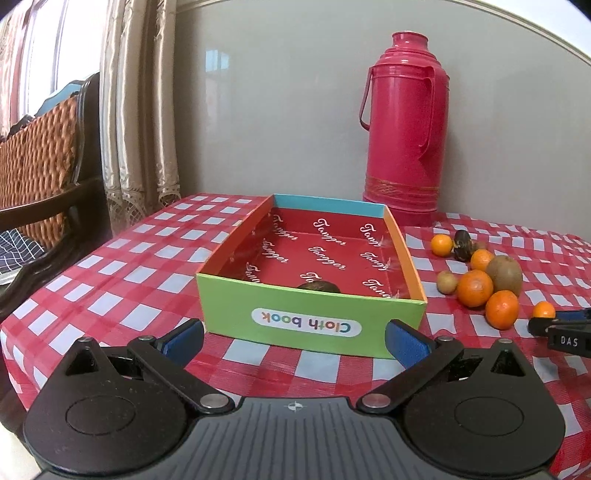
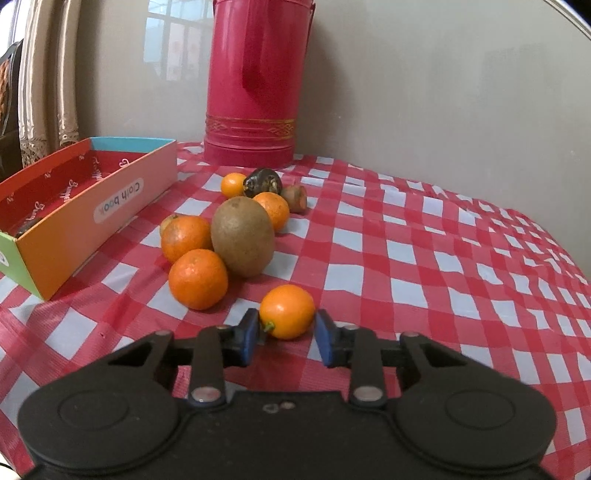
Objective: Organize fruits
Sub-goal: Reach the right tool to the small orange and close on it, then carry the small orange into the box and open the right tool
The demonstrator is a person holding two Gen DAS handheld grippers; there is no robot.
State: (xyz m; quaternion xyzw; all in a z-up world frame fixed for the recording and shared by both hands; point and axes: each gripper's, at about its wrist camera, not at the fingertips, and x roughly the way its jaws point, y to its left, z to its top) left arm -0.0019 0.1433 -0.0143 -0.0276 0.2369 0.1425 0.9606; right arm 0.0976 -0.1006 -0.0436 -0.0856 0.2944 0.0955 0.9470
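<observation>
Fruit pile [image 2: 236, 236] crowds box [image 2: 88, 206].

A plain grey-beige wall [image 1: 280, 110] with a glossy sheen rises behind the surface, and a pale curved moulding [image 1: 517, 26] runs along its top. To the left hang beige curtains [image 1: 136, 110] with lace hems, and daylight comes through the window [image 1: 40, 55] beside them. A window's reflection [image 2: 173, 44] shows on the wall. At the left edge stands a dark wooden chair [image 1: 48, 192] with an orange woven cushion [image 1: 37, 162]. A red-and-white checked cloth [image 2: 424, 258] covers the surface.
</observation>
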